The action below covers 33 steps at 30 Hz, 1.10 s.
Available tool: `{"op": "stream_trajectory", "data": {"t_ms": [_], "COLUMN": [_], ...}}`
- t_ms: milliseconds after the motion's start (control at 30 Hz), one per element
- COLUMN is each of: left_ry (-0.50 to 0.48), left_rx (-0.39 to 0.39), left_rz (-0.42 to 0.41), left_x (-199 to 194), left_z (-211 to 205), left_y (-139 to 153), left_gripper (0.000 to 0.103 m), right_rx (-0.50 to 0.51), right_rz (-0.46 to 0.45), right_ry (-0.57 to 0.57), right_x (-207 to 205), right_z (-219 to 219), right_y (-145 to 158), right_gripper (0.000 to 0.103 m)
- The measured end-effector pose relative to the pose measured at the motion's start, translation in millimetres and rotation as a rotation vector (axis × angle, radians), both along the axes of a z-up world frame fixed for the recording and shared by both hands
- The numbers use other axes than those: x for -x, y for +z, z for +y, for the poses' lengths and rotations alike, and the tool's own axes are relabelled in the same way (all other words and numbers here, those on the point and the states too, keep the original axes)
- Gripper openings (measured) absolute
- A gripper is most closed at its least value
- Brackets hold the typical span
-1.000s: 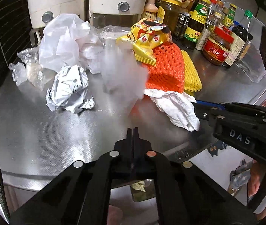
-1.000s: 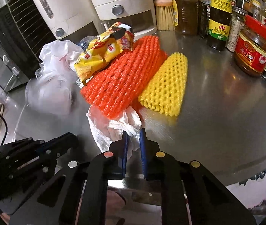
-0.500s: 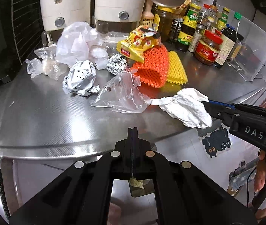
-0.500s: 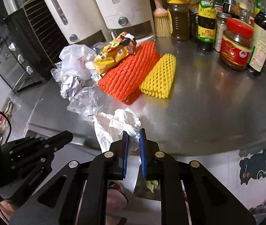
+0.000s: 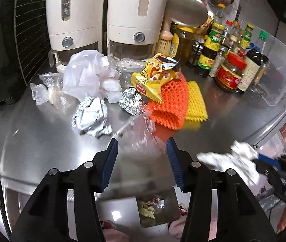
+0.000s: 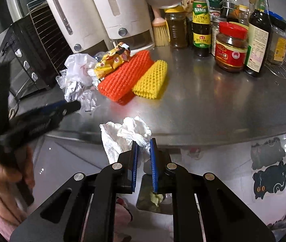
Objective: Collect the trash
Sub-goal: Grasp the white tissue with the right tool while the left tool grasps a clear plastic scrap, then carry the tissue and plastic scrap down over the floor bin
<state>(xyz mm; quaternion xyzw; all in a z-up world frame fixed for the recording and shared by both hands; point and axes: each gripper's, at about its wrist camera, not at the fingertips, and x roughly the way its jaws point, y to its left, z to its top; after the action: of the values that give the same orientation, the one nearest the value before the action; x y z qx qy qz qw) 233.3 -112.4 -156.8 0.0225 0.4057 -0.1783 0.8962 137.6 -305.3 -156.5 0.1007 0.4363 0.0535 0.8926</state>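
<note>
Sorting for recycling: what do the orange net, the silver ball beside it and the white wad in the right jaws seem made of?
Orange net: likely soft foam mesh, matte, with open bumpy cells. Silver ball: probably aluminium foil, shiny and sharply creased. White wad: thin paper or plastic film; soft crumples, hard to tell which.

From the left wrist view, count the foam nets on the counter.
2. The orange net lies mid-counter, partly under the yellow snack bag. The yellow net lies against its right side. Others may be hidden under the trash pile.
</note>
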Motion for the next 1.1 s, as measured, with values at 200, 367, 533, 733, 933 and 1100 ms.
{"op": "stream_trajectory", "data": {"t_ms": [200, 367, 533, 733, 933, 1100], "left_ry": [0.019, 0.021, 0.019, -0.008, -0.024, -0.046], "left_rx": [-0.03, -0.023, -0.034, -0.051, -0.015, -0.012], "left_rz": [0.054, 0.062, 0.055, 0.034, 0.031, 0.045], "left_x": [-30, -36, -25, 19, 73, 117], "left_z": [-6, -5, -4, -2, 10, 13], "left_y": [-24, -31, -29, -23, -23, -43], "left_gripper": [0.046, 0.027, 0.009, 0.004, 0.004, 0.004], "right_rx": [-0.019, -0.027, -0.044, -0.041, -0.023, -0.015], "right_rz": [0.011, 0.022, 0.019, 0.015, 0.033, 0.072], "right_ry": [-0.009, -0.003, 0.005, -0.003, -0.012, -0.02], "right_x": [4, 3, 12, 31, 58, 76], "right_z": [-16, -20, -19, -16, -10, -7], "right_y": [-11, -19, -22, -24, -37, -60], "right_gripper": [0.013, 0.013, 0.013, 0.013, 0.013, 0.013]}}
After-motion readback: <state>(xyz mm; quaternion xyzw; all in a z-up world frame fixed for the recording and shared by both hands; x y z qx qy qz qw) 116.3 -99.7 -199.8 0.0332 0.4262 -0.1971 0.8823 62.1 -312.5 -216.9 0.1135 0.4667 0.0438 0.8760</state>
